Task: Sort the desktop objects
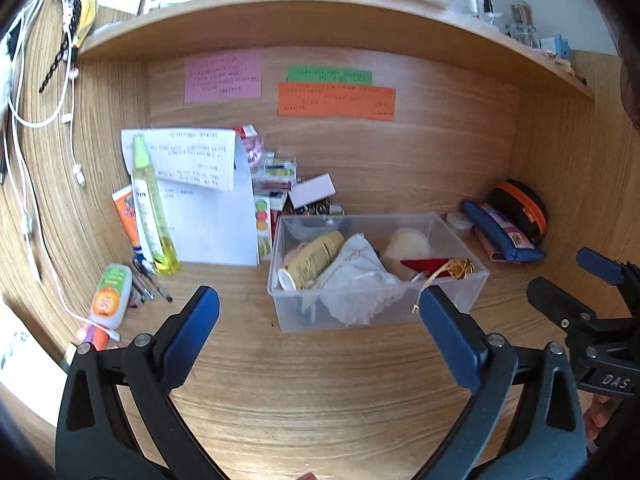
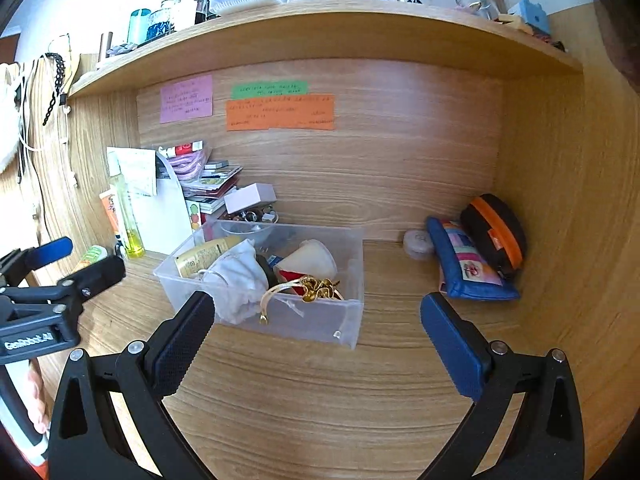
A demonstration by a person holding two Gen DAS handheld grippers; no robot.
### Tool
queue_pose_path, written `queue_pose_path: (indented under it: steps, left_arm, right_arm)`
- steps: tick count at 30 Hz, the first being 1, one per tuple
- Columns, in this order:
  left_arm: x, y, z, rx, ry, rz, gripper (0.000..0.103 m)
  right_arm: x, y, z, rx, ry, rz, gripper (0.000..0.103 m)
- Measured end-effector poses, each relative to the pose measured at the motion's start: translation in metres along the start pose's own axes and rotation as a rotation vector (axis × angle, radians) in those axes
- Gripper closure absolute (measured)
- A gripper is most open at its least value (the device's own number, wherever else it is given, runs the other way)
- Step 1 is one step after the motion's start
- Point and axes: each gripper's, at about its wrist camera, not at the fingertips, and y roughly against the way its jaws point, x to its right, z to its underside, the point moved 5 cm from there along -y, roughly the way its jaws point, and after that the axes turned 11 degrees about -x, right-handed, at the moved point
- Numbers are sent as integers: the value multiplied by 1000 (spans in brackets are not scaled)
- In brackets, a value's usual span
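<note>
Both tongs are spread wide with nothing between the pads: left gripper (image 1: 320,312), right gripper (image 2: 318,316). Each hovers over bare wood desk (image 1: 320,392) just in front of the clear plastic bin (image 1: 472,280).

The bin is the landmark. It is thin translucent plastic with straight walls and an open top, likely light and a bit flexy. I'd grip it by a side wall at the rim, not the middle, since it would bow.

Inside the bin:
- A yellow tube bottle (image 1: 314,258) lies on its side at the left. It is smooth and round, so probably slippery; take it across the body.
- A crumpled white bag (image 1: 356,280) sits in the centre. It is soft and light; pinch a fold.
- A cream cone-ish lump (image 1: 408,242) is at the back, material unclear.
- A red flat piece with gold ornament (image 1: 460,269) and cord hangs over the front-right rim. It looks delicate and may snag; lift it by the cord.

Left of the bin:
- A tall yellow-green spray bottle (image 1: 150,208) stands upright. It is hard plastic and tippy.
- White papers (image 1: 208,208) lean behind it.
- An orange-label white bottle (image 1: 110,300) is there too.
- Pens (image 1: 150,286) lie beside it, thin and hard to pinch flat.

Behind the bin is a pile of small boxes (image 1: 312,190) and cards.

Right of the bin:
- A blue fabric pouch (image 2: 464,268), soft and easy to squeeze.
- A black-orange zip case (image 2: 494,234), semi-rigid, against the side wall.
- A small round container (image 2: 416,242).
</note>
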Motion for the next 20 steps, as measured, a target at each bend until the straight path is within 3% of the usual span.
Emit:
queue_pose_path:
  steps: [9, 20]
  left_arm:
    - [12, -4, 6, 7, -30, -26, 1]
    - [14, -10, -2, 13, -24, 7, 2]
  right_arm:
    - [-2, -3, 9, -13, 25, 23, 0]
    - [-2, -15, 8, -26, 30, 23, 0]
